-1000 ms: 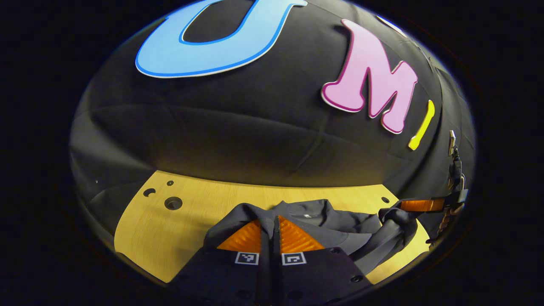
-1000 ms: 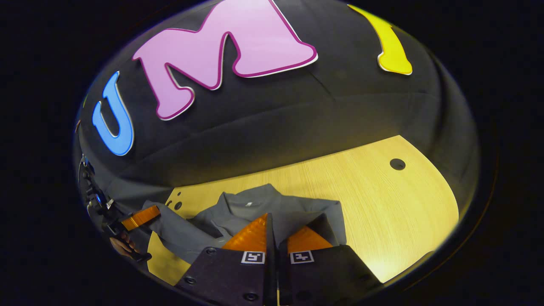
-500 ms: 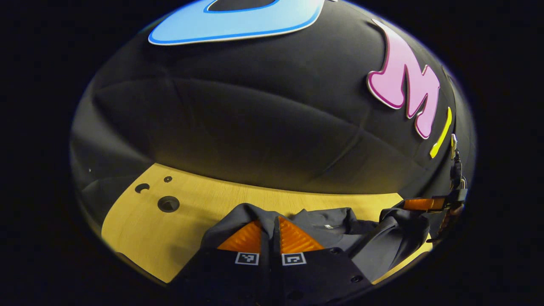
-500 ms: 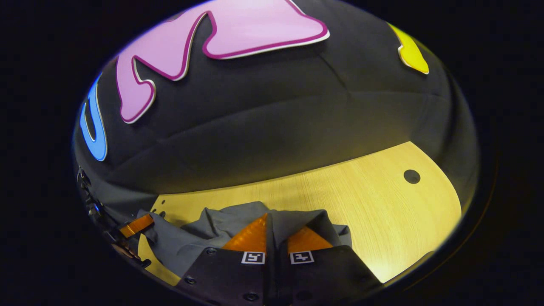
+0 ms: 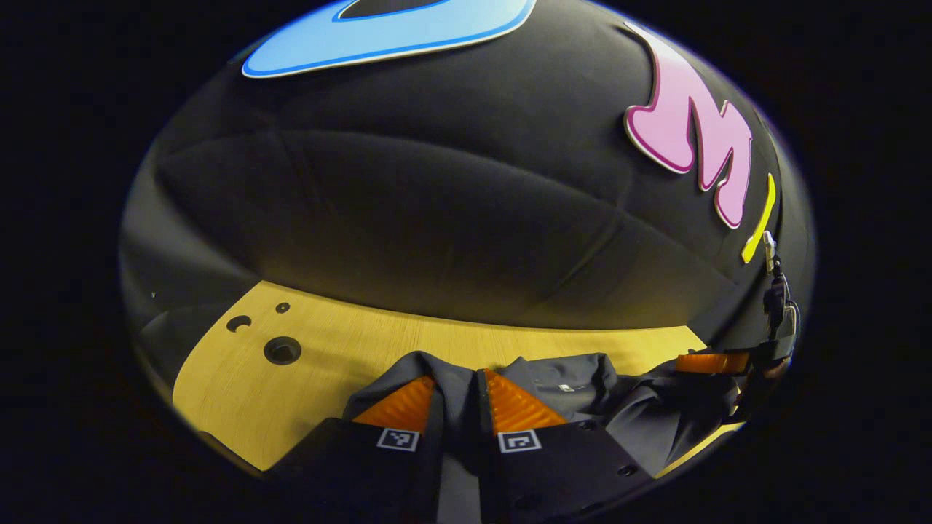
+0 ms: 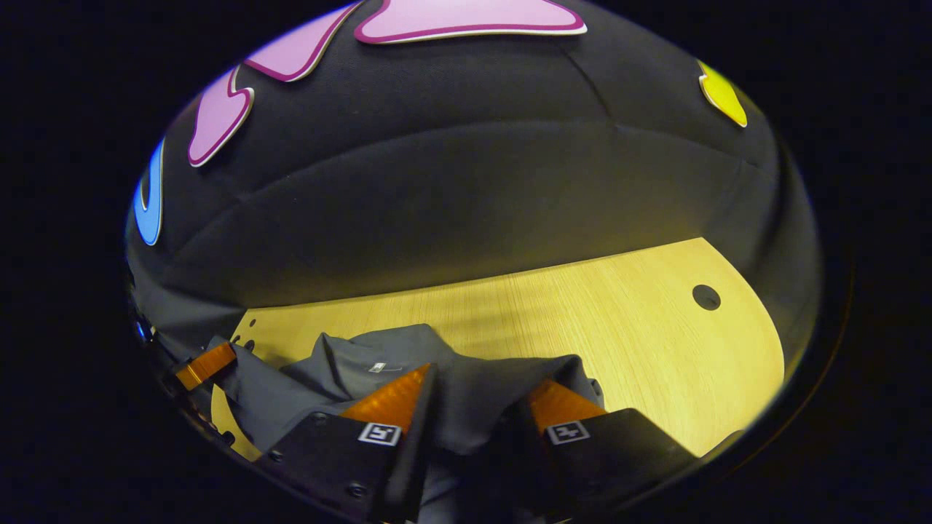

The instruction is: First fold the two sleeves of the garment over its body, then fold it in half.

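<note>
Both the left claw (image 5: 459, 389) and right claw (image 6: 477, 397) gape over the garment (image 6: 466, 400)

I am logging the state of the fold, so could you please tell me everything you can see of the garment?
The garment is dark grey woven cloth with a collar and a small tag near the neck. It lies bunched and creased on the light wooden table, not flat. The right gripper has its jaws spread, with cloth between them. The left gripper has its jaws slightly parted, with a fold between them. In the left gripper view, cloth also heaps beside the right gripper.
</note>
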The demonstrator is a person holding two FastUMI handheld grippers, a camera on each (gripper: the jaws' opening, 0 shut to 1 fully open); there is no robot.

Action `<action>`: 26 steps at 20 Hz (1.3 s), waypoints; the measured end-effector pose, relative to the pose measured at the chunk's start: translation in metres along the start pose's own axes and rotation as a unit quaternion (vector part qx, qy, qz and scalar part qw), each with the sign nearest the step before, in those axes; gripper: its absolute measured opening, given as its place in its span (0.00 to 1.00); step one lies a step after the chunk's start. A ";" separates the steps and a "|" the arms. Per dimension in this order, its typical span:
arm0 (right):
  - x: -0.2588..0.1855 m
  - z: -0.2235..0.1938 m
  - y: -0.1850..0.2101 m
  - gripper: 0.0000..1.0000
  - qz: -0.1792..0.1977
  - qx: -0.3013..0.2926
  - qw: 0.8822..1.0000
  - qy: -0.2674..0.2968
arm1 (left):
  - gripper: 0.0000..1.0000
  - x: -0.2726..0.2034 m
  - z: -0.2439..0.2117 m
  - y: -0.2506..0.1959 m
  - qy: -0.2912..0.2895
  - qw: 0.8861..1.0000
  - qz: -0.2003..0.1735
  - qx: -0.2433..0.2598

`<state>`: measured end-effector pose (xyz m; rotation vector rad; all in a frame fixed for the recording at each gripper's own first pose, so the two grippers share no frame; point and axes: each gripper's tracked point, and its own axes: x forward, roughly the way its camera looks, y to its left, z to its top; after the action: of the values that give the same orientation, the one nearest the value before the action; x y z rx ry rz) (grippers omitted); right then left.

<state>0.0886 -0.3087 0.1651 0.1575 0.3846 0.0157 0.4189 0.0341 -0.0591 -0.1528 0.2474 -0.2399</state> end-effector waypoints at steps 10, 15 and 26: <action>-0.106 0.029 0.006 0.99 -0.011 -0.049 0.996 -0.067 | 0.95 -0.123 0.081 -0.014 -0.085 0.994 0.038 0.063; -0.185 0.033 0.011 0.99 -0.017 -0.060 0.991 -0.122 | 0.95 -0.229 0.095 -0.034 -0.134 0.987 0.070 0.056; -0.322 -0.031 0.022 0.99 -0.024 -0.035 0.986 -0.162 | 0.94 -0.391 0.048 -0.035 -0.186 0.973 0.122 0.060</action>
<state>-0.2214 -0.2971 0.2600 0.0787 0.0619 -0.0442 0.0553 0.1048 0.0806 -0.0449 -0.1220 0.0216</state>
